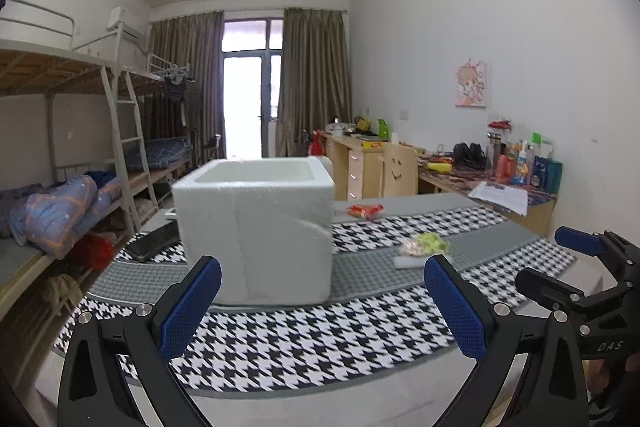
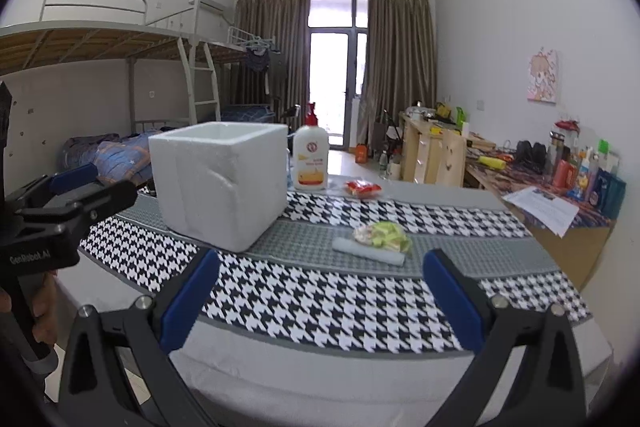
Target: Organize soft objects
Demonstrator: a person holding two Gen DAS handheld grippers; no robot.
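A white foam box [image 1: 256, 231] [image 2: 220, 183] stands open-topped on the houndstooth-covered table [image 1: 304, 343] [image 2: 320, 303]. To its right lie a green-and-white soft packet [image 1: 427, 245] [image 2: 382, 235] with a pale rolled piece [image 2: 368, 251] in front of it, and farther back a red snack bag [image 1: 365, 211] [image 2: 362, 188]. My left gripper [image 1: 322, 307] hangs open before the box, holding nothing. My right gripper [image 2: 322, 303] is open and holds nothing, short of the green packet. Each gripper shows at the edge of the other's view.
A white lotion pump bottle [image 2: 310, 159] stands behind the box. A dark flat object [image 1: 154, 243] lies left of the box. Bunk beds [image 1: 60, 187] line the left wall; cluttered desks [image 2: 552, 179] line the right wall. A hand [image 2: 38, 311] grips the left tool.
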